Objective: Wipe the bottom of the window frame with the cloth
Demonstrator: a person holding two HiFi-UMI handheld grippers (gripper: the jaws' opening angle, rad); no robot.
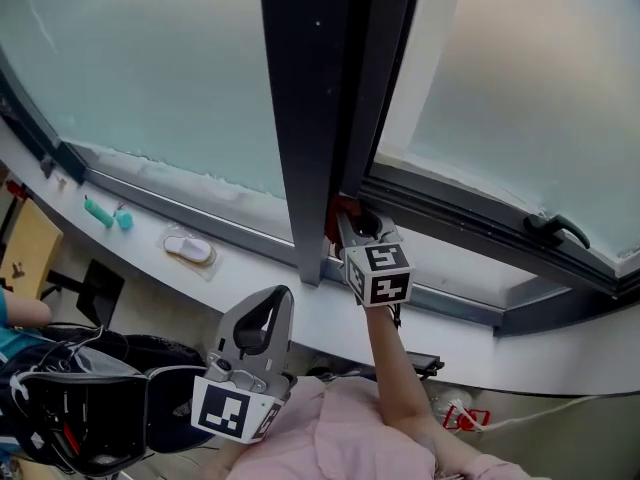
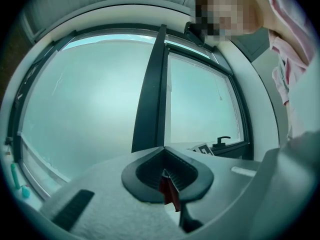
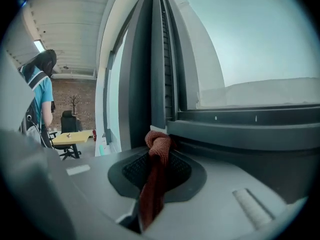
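A rust-red cloth is bunched in my right gripper, which is shut on it. The cloth's wad presses into the corner where the dark vertical mullion meets the bottom rail of the window frame. The rest of the cloth hangs back between the jaws. My left gripper is held low, well short of the sill, jaws shut. In the left gripper view the left gripper points at the glass, and a red sliver shows in its hollow; what it is cannot be told.
A white sill runs under the frame. On it lie two teal items and a white object in a clear bag. A black window handle sits at right. A black bag is below left. A person in a teal shirt stands by a yellow table.
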